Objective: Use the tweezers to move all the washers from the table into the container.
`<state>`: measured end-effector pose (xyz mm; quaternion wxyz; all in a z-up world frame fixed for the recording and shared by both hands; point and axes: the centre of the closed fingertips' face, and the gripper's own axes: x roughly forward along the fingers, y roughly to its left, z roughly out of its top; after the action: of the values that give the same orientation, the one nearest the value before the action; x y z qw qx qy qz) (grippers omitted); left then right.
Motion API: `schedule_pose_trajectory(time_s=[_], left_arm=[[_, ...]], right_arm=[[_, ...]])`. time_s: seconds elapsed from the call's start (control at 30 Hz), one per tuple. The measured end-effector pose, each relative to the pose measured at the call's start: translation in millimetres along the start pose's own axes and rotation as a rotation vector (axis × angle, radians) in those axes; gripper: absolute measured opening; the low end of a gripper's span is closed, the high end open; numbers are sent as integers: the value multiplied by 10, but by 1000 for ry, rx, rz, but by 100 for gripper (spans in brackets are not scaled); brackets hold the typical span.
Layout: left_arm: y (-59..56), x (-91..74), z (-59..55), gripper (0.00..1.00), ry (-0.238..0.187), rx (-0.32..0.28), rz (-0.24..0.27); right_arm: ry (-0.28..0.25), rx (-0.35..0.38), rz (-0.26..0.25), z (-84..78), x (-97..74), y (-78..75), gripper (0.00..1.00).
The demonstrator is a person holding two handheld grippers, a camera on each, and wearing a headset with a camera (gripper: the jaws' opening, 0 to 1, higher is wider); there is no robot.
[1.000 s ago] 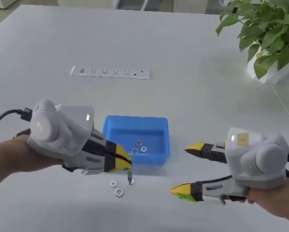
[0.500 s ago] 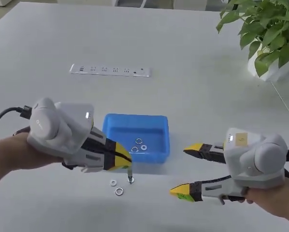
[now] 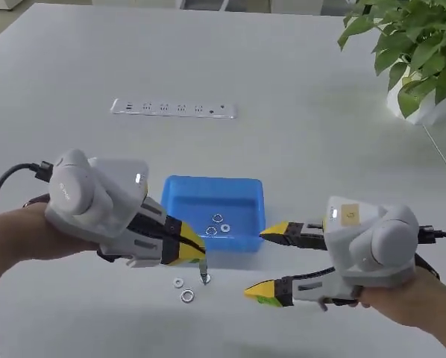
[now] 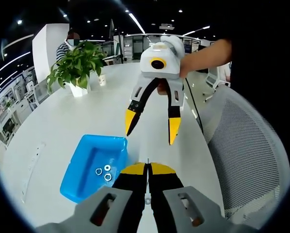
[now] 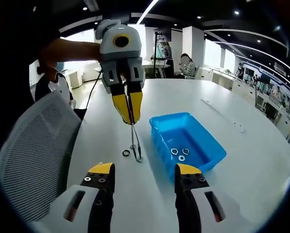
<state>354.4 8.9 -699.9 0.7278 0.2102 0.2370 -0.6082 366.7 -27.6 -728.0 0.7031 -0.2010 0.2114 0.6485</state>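
My left gripper (image 3: 194, 250) is shut on a pair of thin metal tweezers (image 3: 203, 272), which point down at the table just in front of the blue container (image 3: 177, 200). Two washers (image 3: 186, 296) lie on the table beside the tweezer tips. Three more washers (image 3: 217, 224) lie inside the container. In the right gripper view the tweezers (image 5: 134, 141) hang from the left gripper (image 5: 127, 108), with their tips touching the table next to a washer (image 5: 126, 153). My right gripper (image 3: 265, 261) is open and holds nothing, right of the container's front corner.
A white power strip (image 3: 174, 109) lies at the far side of the table. A potted plant (image 3: 415, 52) stands at the back right corner. A mesh office chair (image 5: 31, 145) stands by the table's near edge.
My right gripper has moved left, closer to the container's front right corner. The left gripper and the tweezers have stayed almost where they were.
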Motion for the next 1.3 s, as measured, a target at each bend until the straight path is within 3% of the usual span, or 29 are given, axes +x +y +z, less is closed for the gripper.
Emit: schedule_pose_trajectory(time_s=[0.53,1.3], left_arm=[[-4,2,6,4,7,1,-6],[-17,5,17,4,9,-6,-10]], right_arm=[[35,-119,99,79,416,115,32],[71,-138,135,1,727,129,20]])
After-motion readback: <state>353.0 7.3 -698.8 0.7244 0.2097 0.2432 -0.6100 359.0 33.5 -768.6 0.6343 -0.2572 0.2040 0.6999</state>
